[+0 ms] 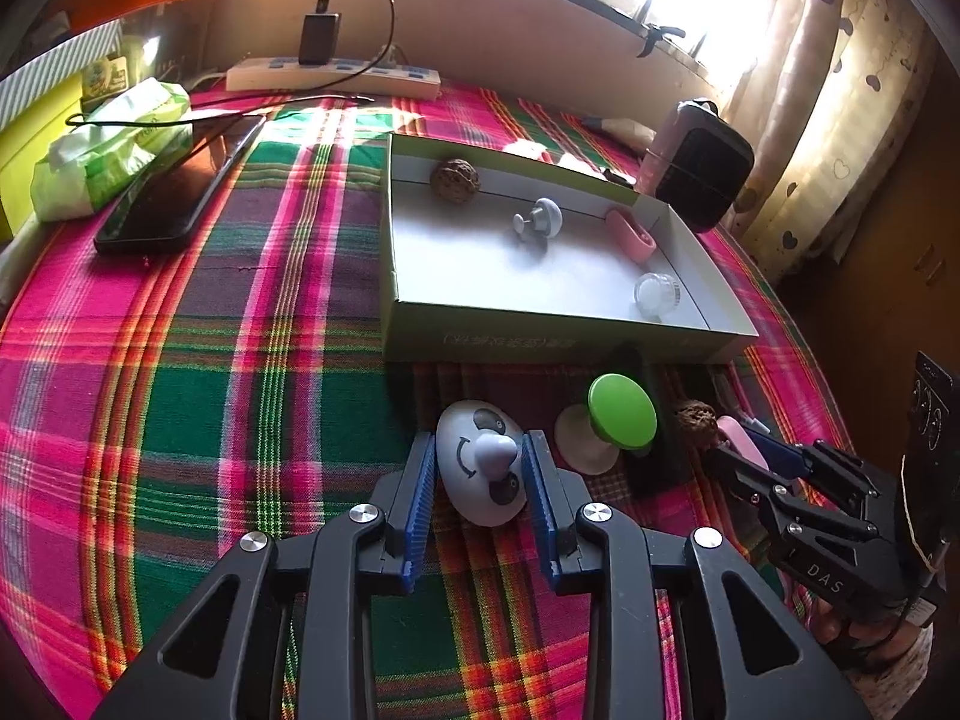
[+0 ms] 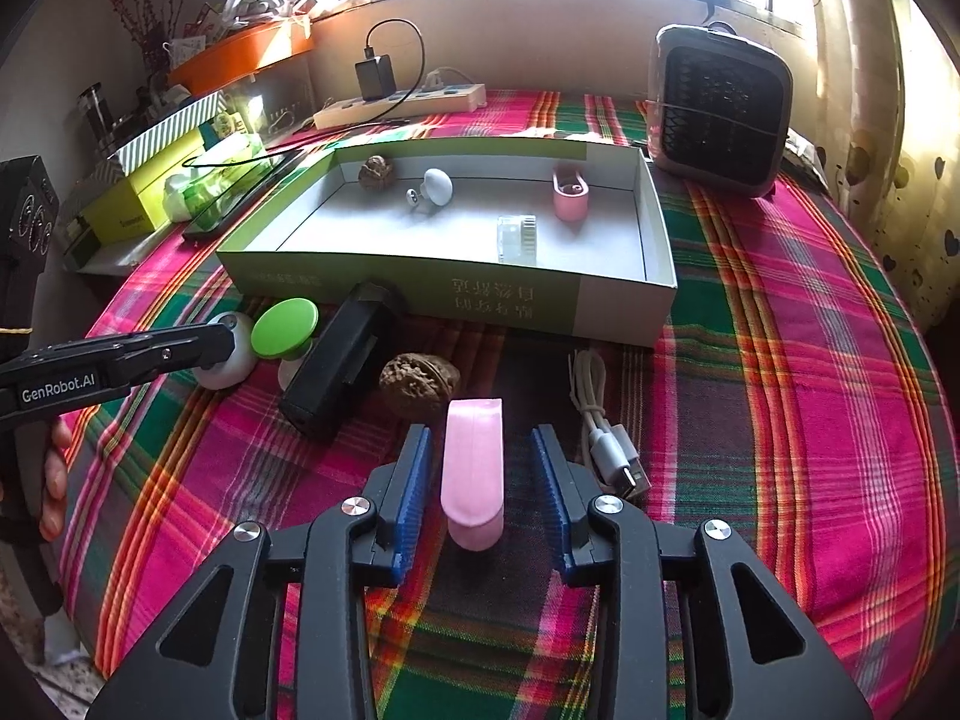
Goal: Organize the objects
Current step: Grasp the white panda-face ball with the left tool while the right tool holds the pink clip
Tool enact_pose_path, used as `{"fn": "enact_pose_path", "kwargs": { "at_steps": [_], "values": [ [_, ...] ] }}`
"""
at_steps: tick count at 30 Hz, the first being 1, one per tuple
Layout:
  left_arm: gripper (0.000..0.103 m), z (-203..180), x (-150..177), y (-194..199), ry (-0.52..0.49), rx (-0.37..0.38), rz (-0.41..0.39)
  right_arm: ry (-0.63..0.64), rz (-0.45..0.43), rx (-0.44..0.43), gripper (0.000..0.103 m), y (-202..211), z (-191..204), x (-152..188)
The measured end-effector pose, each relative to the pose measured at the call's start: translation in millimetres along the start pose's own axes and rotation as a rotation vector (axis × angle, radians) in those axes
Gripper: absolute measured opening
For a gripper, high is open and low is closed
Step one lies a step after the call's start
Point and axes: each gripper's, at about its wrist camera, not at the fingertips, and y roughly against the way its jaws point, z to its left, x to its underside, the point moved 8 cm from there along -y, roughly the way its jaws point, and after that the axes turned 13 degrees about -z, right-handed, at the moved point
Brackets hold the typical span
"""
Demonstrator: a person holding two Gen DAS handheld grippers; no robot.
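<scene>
Left wrist view: the left hand-held gripper (image 1: 478,468) sits spread wide around the white egg toy (image 1: 480,471), near the box (image 1: 564,336) — not squeezing. It could roll away.

Right wrist view: the right hand-held gripper (image 2: 482,474) is spread wide around the pink clip (image 2: 473,471) — a crooked squeeze could flick it.

Right gripper (image 2: 480,468), jaws spread, straddles a pink clip (image 2: 473,474) lying on the plaid tablecloth (image 2: 780,420) without touching it. Just beyond lie a walnut (image 2: 420,378), a black block (image 2: 342,360), a green-capped knob (image 2: 285,321) and a white cable (image 2: 606,426). The open box (image 2: 450,294) behind holds four small items. The left gripper (image 2: 225,342) reaches in at left.
</scene>
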Motion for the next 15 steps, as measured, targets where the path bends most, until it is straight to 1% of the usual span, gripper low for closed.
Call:
{"fn": "enact_pose_path", "kwargs": {
  "at_steps": [4,15],
  "values": [
    [0.031,-2.2,1.4,-4.7,-0.012,-0.004,0.01,0.021,0.003,0.019,0.035,-1.5,0.8,0.1],
    [0.031,-1.5,-1.8,-8.4,0.006,-0.012,-0.004,0.029,0.005,0.031,0.035,-3.0,0.5,-0.4]
  ]
}}
